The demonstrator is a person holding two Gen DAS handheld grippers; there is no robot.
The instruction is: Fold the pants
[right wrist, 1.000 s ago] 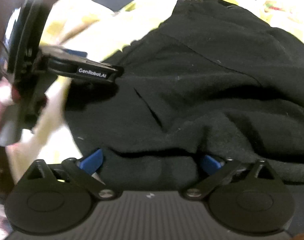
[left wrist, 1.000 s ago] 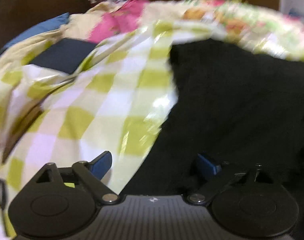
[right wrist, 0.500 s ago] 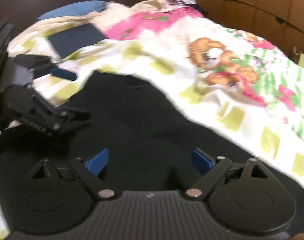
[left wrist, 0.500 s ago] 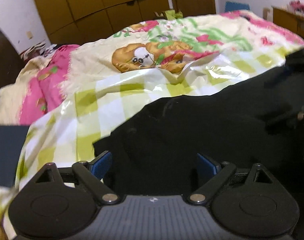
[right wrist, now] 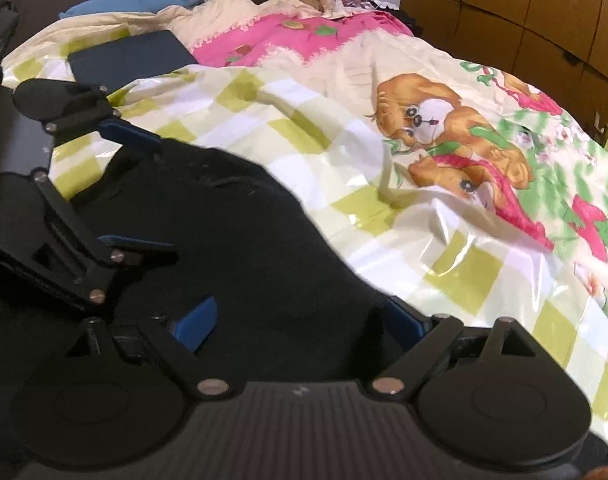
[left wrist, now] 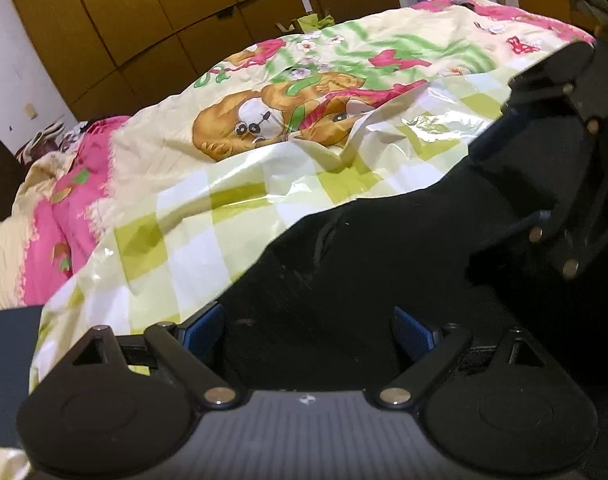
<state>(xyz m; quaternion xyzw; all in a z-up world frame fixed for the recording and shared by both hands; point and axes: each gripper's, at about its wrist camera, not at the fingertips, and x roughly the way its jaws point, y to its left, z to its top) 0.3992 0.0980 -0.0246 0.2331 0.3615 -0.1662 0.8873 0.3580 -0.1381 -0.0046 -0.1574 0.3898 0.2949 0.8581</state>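
Jaws stand spread on both tools, gripping nothing, as I hold my left gripper (left wrist: 307, 330) and right gripper (right wrist: 300, 320) low over the black pants (left wrist: 384, 264). The pants lie bunched on the green-checked plastic sheet (left wrist: 232, 216) spread across the bed (right wrist: 484, 148), dark cloth filling the gap between each pair of blue pads (right wrist: 196, 318). From the right wrist view, my left gripper sits at the left edge of the garment, one pad at the cloth's edge; whether it touches I cannot tell. A cartoon-print quilt (left wrist: 288, 120) lies beyond the sheet, a dark flat case (right wrist: 128, 58) near the pillows, wooden wardrobes (left wrist: 164, 20) behind. I judge the fold barely begun: the pants look heaped, not laid flat. The next move calls for closing on an edge or waistband with each tool and drawing the cloth out straight.
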